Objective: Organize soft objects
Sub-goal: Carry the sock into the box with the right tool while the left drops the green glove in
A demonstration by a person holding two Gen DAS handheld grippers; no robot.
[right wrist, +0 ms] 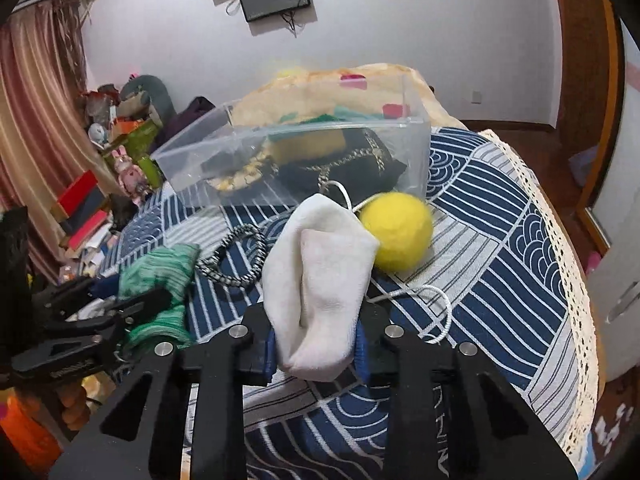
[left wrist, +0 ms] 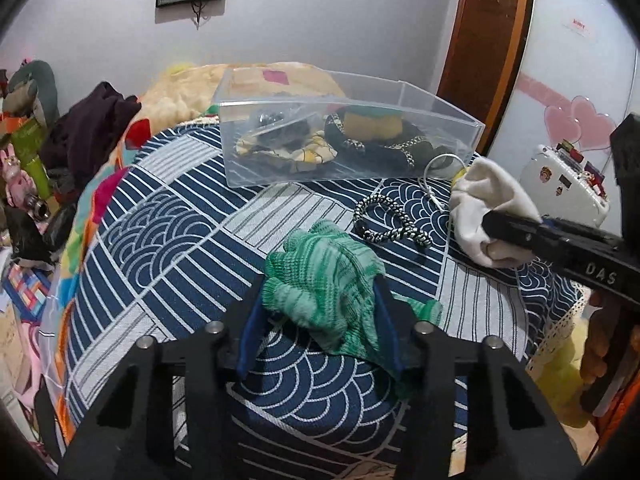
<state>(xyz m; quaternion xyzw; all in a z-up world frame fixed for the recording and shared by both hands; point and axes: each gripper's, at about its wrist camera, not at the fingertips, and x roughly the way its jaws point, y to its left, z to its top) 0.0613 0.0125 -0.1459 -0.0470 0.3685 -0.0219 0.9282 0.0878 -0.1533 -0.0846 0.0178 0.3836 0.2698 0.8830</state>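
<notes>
My left gripper is shut on a green knitted cloth, which rests bunched on the blue patterned bedspread; it also shows in the right wrist view. My right gripper is shut on a white sock, held just above the bed; the sock shows in the left wrist view. A clear plastic box at the back holds dark and yellow soft items. A black-and-white braided cord and a yellow ball on a white string lie between.
A yellow blanket lies behind the box. Clothes and toys pile up at the left. A lace-trimmed bed edge drops off at the right, near a white suitcase and wardrobe.
</notes>
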